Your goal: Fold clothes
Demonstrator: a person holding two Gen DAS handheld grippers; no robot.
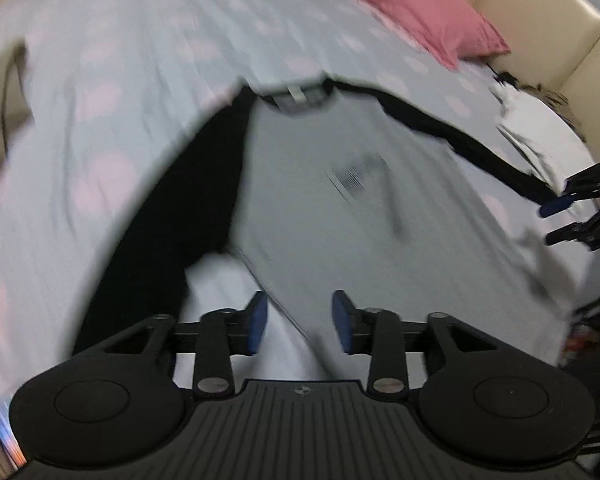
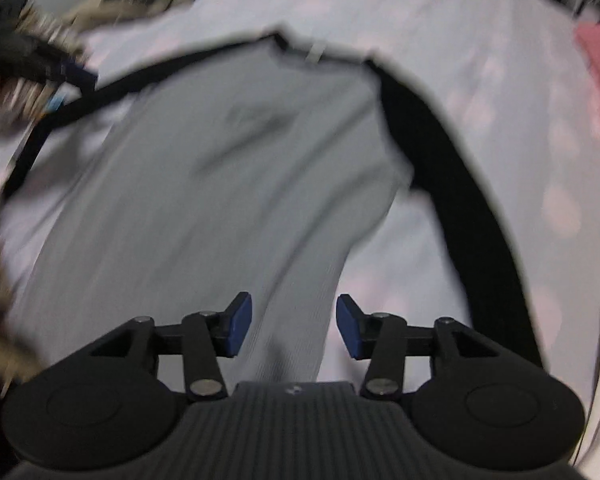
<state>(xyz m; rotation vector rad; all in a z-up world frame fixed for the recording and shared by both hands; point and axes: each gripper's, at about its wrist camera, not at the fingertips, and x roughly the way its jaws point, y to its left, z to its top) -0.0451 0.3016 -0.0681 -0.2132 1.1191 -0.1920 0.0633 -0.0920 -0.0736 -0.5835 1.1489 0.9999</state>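
where spread flat, grey black-sleeved shirt (image 1: 308, 184) looks smooth.

Open bedsheet (image 1: 120, 92) beyond pink pillow (image 1: 416, 12)

bed (image 1: 148, 92) with pale dotted sheet, pink pillow (image 1: 416, 12) near cream padded headboard (image 1: 540, 32), dim blurred room

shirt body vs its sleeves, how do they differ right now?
Colour: the shirt body is light grey, while the sleeves are black. Marking: the body carries a dark chest print; the sleeves look plain. Shape: the body is one broad panel, while the sleeves are long narrow strips spreading out to each side. Both lie flat on the dotted bedsheet, with neither tool gripping them.
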